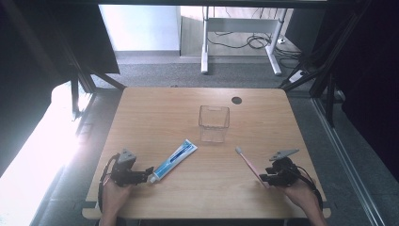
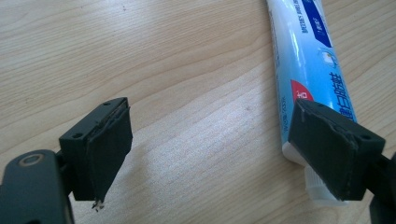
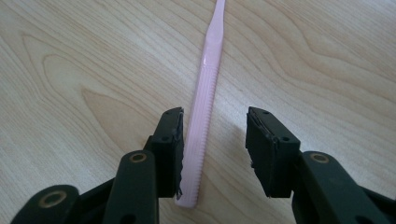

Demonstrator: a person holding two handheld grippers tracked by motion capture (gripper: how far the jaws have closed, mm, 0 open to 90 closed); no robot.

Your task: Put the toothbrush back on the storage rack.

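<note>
A blue and white toothpaste tube (image 1: 173, 161) lies flat on the wooden table (image 1: 164, 117), its white cap toward the person's left hand. My left gripper (image 1: 147, 173) is open beside that cap; in the left gripper view the tube (image 2: 303, 60) runs past the right jaw, with bare wood between the jaws of the left gripper (image 2: 229, 158). A pink toothbrush (image 1: 248, 165) lies at the right, bristles pointing away. My right gripper (image 1: 266, 179) is open and low over the handle end. In the right gripper view the handle (image 3: 205, 88) lies between the jaws of the right gripper (image 3: 214, 154), close against the left one.
A clear square plastic cup (image 1: 213, 123) stands upright in the middle of the table, beyond both things. A round cable hole (image 1: 236, 100) sits near the far edge. Past the table stands a white desk frame (image 1: 240, 33) with cables on the floor.
</note>
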